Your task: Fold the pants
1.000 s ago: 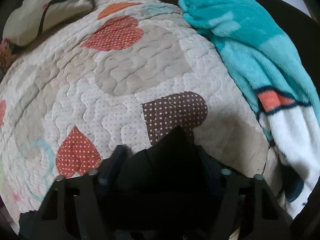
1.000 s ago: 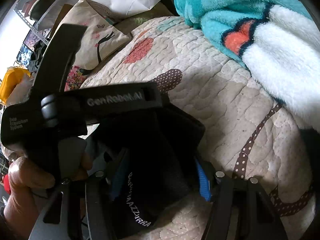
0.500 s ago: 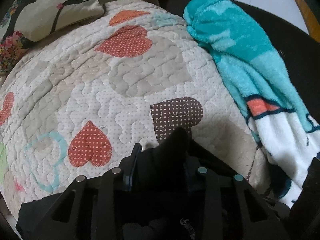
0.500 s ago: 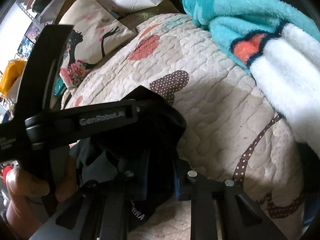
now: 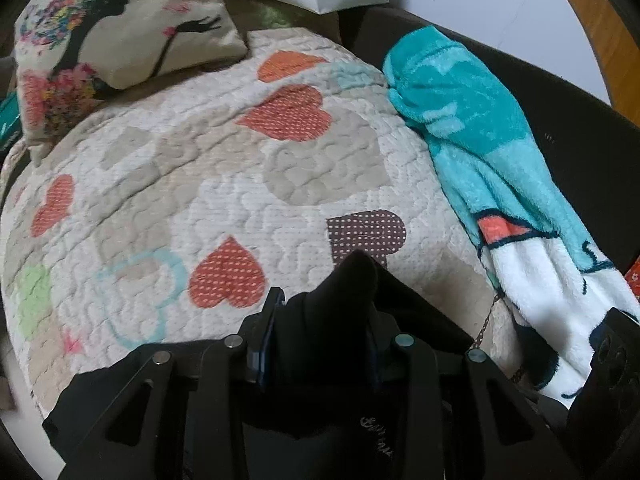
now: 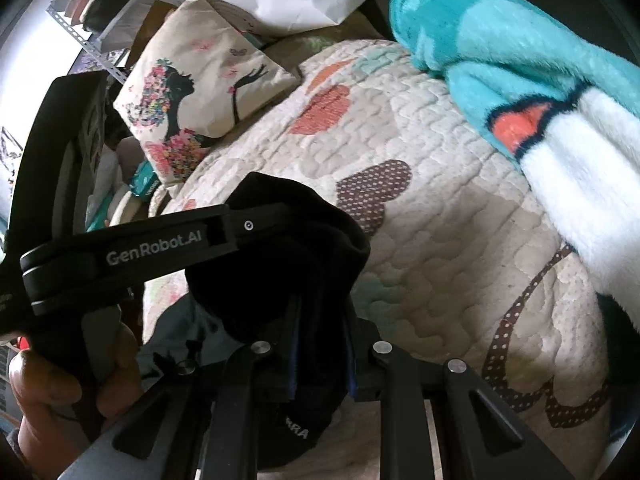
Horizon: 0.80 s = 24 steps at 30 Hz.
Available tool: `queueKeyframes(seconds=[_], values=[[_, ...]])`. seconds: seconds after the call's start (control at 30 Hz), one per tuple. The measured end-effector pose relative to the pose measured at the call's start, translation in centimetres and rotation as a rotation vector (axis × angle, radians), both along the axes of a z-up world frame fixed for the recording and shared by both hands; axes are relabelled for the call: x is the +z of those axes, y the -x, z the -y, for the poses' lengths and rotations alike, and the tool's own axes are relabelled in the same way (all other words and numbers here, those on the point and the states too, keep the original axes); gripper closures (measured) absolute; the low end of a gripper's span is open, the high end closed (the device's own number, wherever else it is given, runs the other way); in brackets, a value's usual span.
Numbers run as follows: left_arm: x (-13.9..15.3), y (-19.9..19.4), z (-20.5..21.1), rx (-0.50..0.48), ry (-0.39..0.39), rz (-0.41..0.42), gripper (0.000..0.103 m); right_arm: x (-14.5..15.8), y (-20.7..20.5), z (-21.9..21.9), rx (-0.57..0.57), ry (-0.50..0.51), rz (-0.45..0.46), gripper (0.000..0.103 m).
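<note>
Both claws clamp black pants over quilt.
We see left claw, right claw; teal blanket right, pillow behind.

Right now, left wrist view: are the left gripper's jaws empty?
No. The left gripper is shut on a bunched fold of the black pants, which sticks up between its fingers above the quilt.

Our left gripper and right gripper are matte black with silver screws; "GenRobot.AI" lettering at left frame, bare-skinned hand lower left.
</note>
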<state>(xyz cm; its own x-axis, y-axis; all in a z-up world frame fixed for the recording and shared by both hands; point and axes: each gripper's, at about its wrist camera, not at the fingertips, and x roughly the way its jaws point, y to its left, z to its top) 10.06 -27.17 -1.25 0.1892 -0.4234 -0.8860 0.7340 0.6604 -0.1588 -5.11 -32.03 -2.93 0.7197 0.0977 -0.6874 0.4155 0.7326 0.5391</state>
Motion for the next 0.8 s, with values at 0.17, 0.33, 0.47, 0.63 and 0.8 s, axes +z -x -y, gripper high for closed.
queueKeyframes(seconds=[0.17,0.33,0.47,0.63,0.8], values=[[1.2,-0.1,-1.4,0.040,0.015,0.003,0.069,1.0,0.1,-0.8,0.023,0.002,0.028,0.085],[2.1,0.0,-2.8,0.074,0.024,0.009,0.069,1.7,0.1,-1.8,0.051,0.012,0.052,0.085],[2.7,0.1,-3.9,0.090,0.025,0.018,0.069,2.3,0.2,-2.6,0.074,0.024,0.066,0.085],[3.2,0.0,-5.5,0.114,0.038,0.019,0.069,2.9,0.1,-3.5,0.108,0.031,0.082,0.085],[3.5,-0.1,-7.5,0.146,0.062,0.013,0.069,3.3,-0.1,-4.8,0.147,0.047,0.093,0.085]])
